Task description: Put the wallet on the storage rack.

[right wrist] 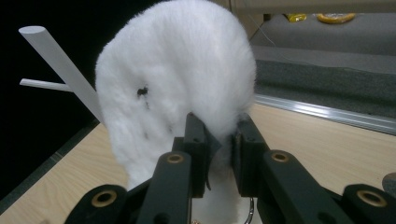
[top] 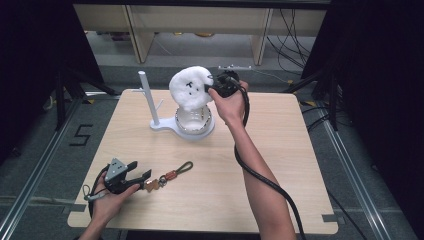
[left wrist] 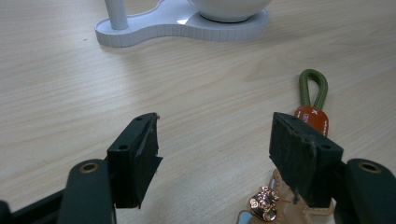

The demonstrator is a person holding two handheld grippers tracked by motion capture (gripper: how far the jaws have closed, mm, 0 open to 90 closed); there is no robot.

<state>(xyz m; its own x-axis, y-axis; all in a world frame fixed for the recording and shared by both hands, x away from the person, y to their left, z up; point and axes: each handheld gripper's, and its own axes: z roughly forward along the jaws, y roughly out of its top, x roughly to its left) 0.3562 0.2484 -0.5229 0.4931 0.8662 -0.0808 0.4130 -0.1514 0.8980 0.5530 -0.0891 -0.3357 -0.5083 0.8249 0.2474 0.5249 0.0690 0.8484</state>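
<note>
**A:** Where is the fluffy thing?

**B:** The white plush piece is up in the air over the white bowl, held at its right edge by the right gripper. In the right gripper view the two black jaws are pressed nearly together with a fold of the fur pinched between them.

**A:** Can you tell what the plush is?

**B:** Not really. It has small dark marks on its face, too small to read from above. Its lower part drops behind the jaws in the right gripper view, so I cannot tell whether it touches the bowl.

**A:** And the bowl?

**B:** It sits on one end of a white stand base, with a white post rising from the other end. The plush covers most of the bowl's opening from above. In the left gripper view the bowl is cut off at the top edge, and so is the post.

**A:** The other hand?

**B:** The left gripper rests low near the table's front-left corner, jaws spread wide with nothing between them. Just beside its right jaw lies a keychain: a green cord loop, an orange tag, and charms at the near end.

**A:** Touching the jaw?

**B:** Hard to say. The jaw hides part of the charms, and the bottom edge of that view crops the rest.
</note>
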